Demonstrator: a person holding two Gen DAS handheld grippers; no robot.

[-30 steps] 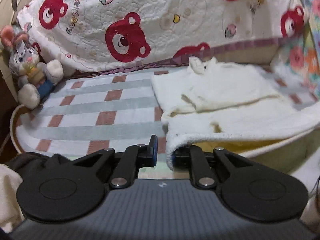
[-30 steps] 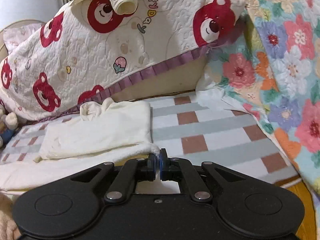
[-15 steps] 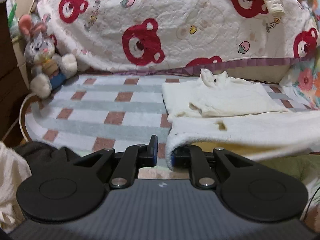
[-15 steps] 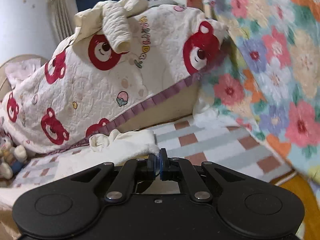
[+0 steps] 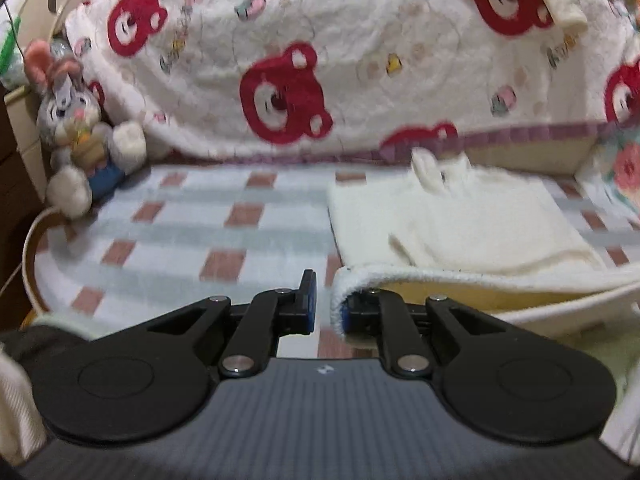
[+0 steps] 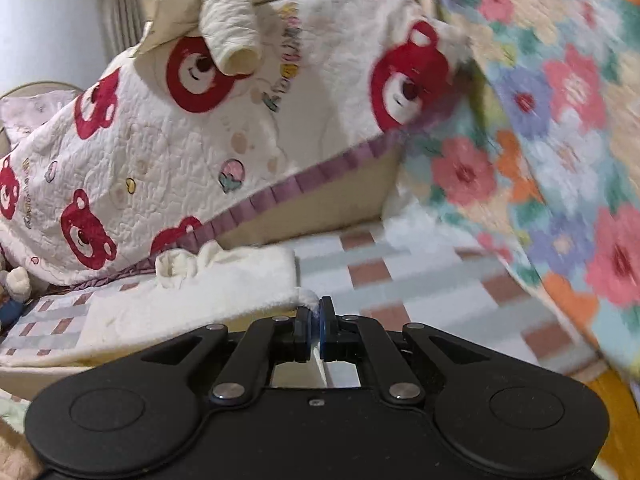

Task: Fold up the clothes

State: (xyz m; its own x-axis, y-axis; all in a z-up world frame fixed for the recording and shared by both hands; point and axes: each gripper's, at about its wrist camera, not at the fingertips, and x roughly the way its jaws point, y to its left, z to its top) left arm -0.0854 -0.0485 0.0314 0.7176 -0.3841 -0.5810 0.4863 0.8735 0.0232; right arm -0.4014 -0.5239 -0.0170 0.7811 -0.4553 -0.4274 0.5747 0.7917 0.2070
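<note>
Cream fleece garment (image 5: 460, 216) lay on the checked bed; right gripper (image 6: 316, 320) pinched its hem, left gripper (image 5: 326, 304) stood narrowly apart, hem over one finger; bear quilt (image 5: 320, 60) and plush rabbit (image 5: 76, 128) behind

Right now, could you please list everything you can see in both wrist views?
garment: one, cream, fleecy, on the bed, near hem lifted
bed cover: one, white with grey and brown checks, under the garment
bear quilt: one, white with red bears, heaped behind the garment
cream cloth: one, on top of the bear quilt
floral quilt: one, multicoloured flowers, at the right
plush rabbit: one, grey, at the left beside the bear quilt
left gripper: black, open, garment hem draped over one finger
right gripper: black, shut on the garment hem
</note>
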